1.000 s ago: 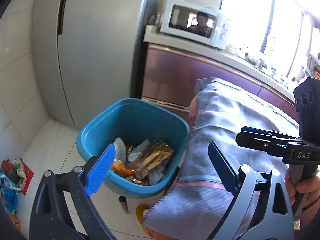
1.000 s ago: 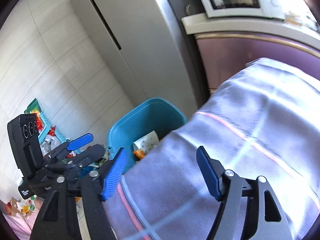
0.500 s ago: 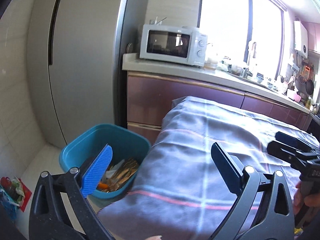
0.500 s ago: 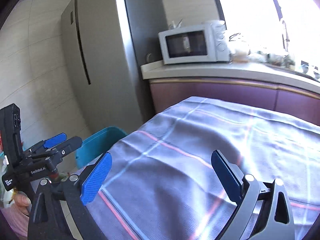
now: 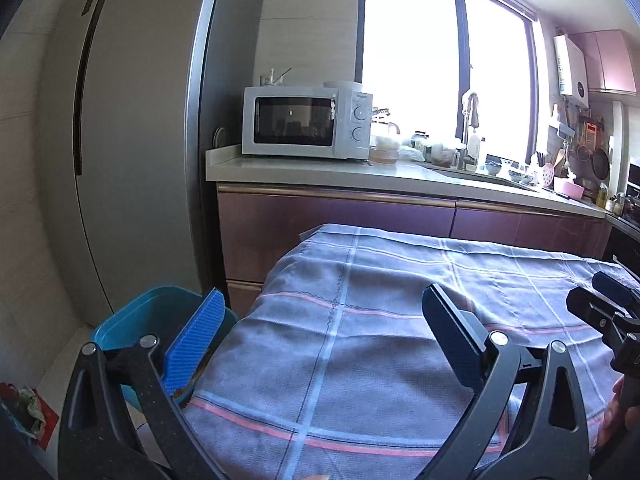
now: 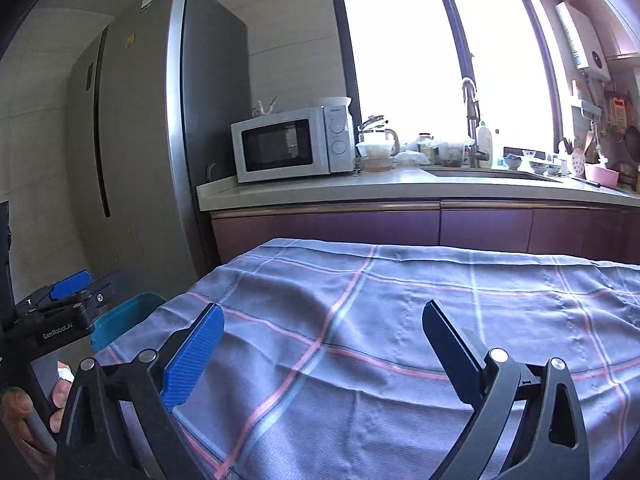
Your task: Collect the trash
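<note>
A blue trash bin (image 5: 140, 316) stands on the floor left of the table; its inside is mostly hidden behind my left finger. It also shows in the right wrist view (image 6: 120, 318). My left gripper (image 5: 320, 332) is open and empty above the left part of the checked tablecloth (image 5: 380, 340). My right gripper (image 6: 324, 344) is open and empty above the cloth (image 6: 400, 320). The right gripper shows at the right edge of the left wrist view (image 5: 608, 312). The left gripper shows at the left of the right wrist view (image 6: 60, 304).
A tall grey fridge (image 5: 132, 140) stands behind the bin. A counter (image 5: 360, 172) carries a white microwave (image 5: 304, 122), jars and a sink under a bright window. Purple cabinets (image 6: 400, 228) run behind the table. Colourful wrappers (image 5: 24, 408) lie on the floor at far left.
Both grippers have lifted and tilted up from the bin toward the table and counter. The bin has slid to the lower left of both views. Both jaws stay open.
</note>
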Demonstrator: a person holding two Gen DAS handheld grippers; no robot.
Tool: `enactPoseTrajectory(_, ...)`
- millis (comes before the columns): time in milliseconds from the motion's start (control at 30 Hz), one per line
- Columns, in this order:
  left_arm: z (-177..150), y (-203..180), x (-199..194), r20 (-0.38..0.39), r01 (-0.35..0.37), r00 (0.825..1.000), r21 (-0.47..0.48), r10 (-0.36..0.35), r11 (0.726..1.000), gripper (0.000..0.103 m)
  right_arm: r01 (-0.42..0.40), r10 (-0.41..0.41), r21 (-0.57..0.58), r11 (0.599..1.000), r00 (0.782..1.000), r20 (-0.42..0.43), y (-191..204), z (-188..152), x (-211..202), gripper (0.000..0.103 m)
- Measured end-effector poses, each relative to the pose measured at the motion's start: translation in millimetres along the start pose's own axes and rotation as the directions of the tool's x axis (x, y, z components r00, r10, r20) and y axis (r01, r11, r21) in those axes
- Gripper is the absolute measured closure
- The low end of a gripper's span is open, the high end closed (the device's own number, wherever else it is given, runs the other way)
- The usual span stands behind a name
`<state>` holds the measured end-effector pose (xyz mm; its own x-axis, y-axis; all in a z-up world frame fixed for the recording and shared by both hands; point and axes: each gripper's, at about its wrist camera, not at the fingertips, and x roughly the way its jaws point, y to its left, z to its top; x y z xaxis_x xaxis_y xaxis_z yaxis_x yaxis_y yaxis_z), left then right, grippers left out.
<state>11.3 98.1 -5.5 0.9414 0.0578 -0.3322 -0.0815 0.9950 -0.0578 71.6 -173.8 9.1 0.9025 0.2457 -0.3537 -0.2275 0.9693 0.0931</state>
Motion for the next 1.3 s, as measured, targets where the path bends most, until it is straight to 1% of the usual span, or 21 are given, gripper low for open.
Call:
enactPoseTrajectory(133,-2.0,-14.6,-5.5,0.013,0.025,1.0,0.008,-0.025,1.0,0.006,0.034,-0.035,0.018,0.999,0.999,0.016,-13.3,-3.7,-11.1,0.007)
enactPoseTrajectory(367,-3.0,-34.9,-16.4,0.045,0.039,0.998,0.043,-0.041,0.998,0.006,0.098,-0.099,0.019,0.995,0.993,0.064,-23.0,-7.2,-28.0,0.007)
enactPoseTrajectory(900,-3.7,-51.9,-30.4,0.09,0.049,0.994,0.075,-0.055,0.996,0.006,0.132,-0.136,0.048,0.99,0.985,0.106,-38.8,-8.8,-51.7,0.007)
enactPoseTrajectory(1300,-5.2,-56.4,-35.8,0.104,0.048,0.993,0.082,-0.056,0.995,0.006,0.14,-0.146,0.059,0.988,0.983,0.11,-44.5,-9.1,-55.9,0.007)
